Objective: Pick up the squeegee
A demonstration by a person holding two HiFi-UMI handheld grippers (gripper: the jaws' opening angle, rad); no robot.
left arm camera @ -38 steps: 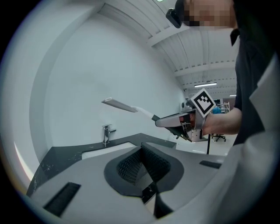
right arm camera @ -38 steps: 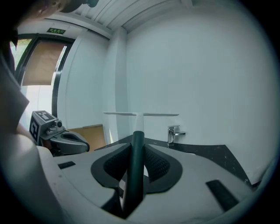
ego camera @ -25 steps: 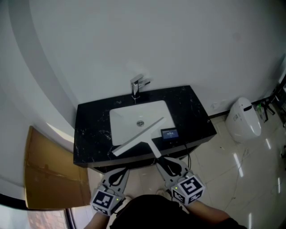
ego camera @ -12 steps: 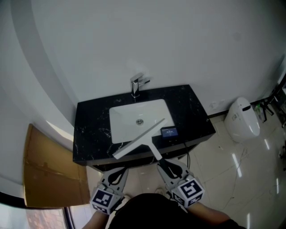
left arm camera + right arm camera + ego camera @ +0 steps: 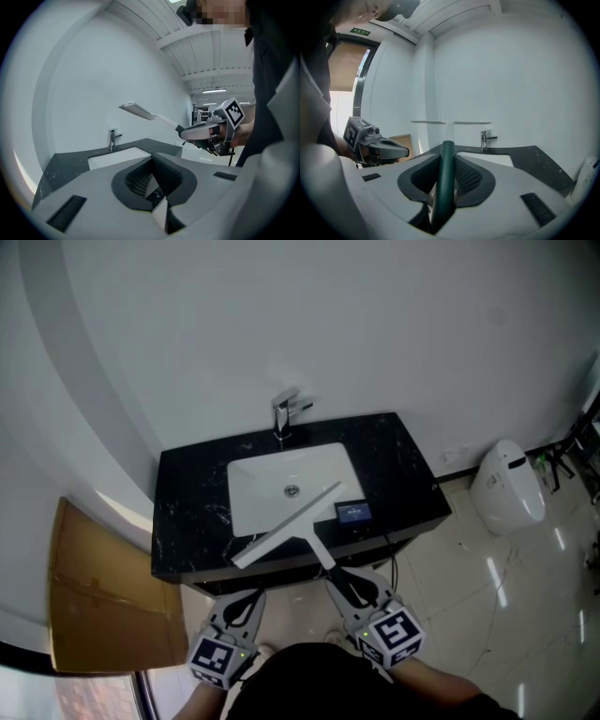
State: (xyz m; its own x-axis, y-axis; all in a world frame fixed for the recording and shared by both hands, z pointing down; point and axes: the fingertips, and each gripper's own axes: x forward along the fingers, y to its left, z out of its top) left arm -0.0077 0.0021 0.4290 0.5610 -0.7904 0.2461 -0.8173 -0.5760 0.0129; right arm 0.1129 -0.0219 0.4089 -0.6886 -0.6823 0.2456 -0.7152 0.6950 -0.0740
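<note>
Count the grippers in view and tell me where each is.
2. The left gripper sits lower left in the head view, shut and empty, in front of the counter. The right gripper, beside it, is shut on the squeegee handle, blade held above the sink.

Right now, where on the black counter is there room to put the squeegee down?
The biggest bare patch is the black counter left of the white sink. A smaller one lies at the right end, past the little blue screen. It is tight by that screen and behind the sink at the faucet.
</note>
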